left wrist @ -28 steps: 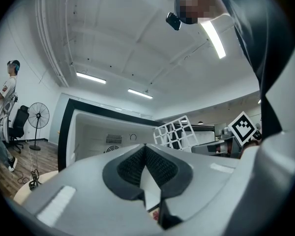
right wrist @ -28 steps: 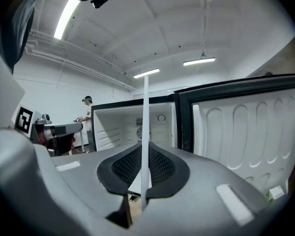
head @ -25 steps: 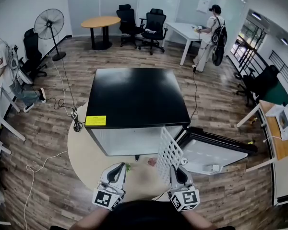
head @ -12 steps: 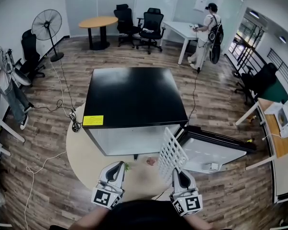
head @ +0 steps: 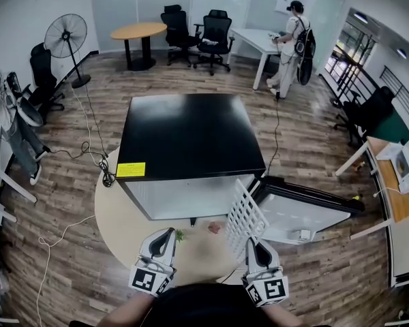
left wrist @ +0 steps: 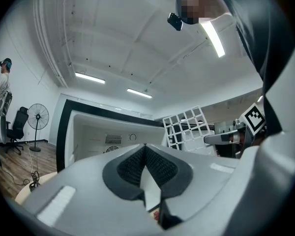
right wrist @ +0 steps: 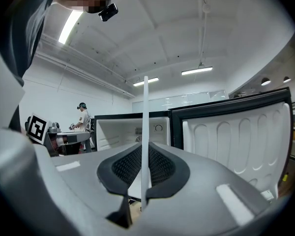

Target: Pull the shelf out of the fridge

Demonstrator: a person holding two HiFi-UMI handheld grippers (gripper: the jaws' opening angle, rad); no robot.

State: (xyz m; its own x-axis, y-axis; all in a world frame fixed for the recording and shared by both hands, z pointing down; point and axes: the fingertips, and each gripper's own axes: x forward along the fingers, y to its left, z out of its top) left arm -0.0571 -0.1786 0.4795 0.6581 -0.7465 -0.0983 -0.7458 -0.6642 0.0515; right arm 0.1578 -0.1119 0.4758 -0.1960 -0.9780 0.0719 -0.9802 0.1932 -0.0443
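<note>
White shelf [head: 242,213] raised slightly (out of fridge [head: 191,135]), right hand-held gripper [head: 253,242] clamped

Wood-plank floor [head: 313,114]; round beige surface [head: 116,213] just below me. By the far wall: round wooden table [head: 142,30], two black office chairs [head: 218,27]. Pedestal fan [head: 68,36] at left, white desk [head: 262,43] at right. Ceiling strip lights [left wrist: 90,77] on.
</note>
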